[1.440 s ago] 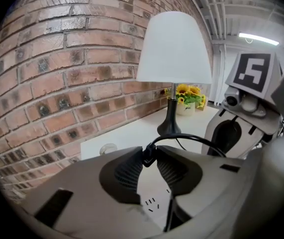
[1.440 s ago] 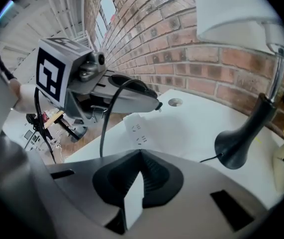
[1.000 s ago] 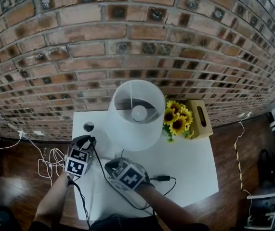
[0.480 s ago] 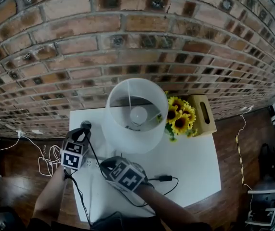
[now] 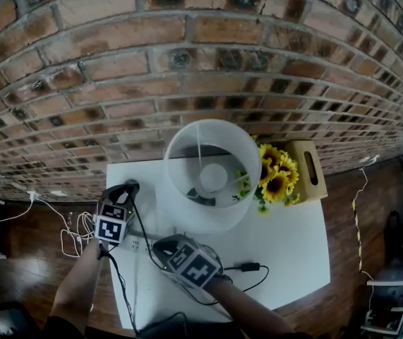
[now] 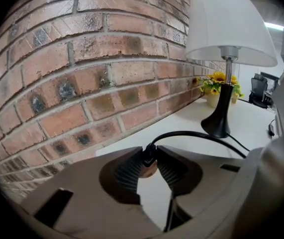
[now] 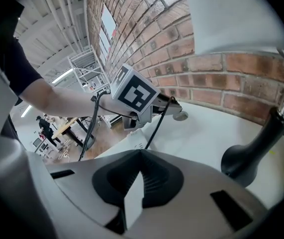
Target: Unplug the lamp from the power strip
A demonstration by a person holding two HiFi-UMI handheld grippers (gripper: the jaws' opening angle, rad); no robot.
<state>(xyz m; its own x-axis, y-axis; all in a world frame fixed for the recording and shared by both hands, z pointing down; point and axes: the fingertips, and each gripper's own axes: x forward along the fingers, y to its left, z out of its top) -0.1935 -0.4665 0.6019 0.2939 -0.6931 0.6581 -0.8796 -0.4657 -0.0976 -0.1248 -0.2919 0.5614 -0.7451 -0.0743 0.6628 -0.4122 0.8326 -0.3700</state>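
Presently: plug (image 6: 147, 158) pinched in your left gripper (image 6: 149, 153), held up left of the lamp (image 5: 208, 175), seemingly clear of the strip (image 7: 133, 140); right gripper (image 7: 142, 156) pressed together, empty, before the lamp; next, probably lay the plug down.

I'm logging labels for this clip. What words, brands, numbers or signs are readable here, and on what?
None readable.
Left marker cube and right marker cube carry only black-and-white square patterns, no letters.
Any print on the power strip is too small to read.
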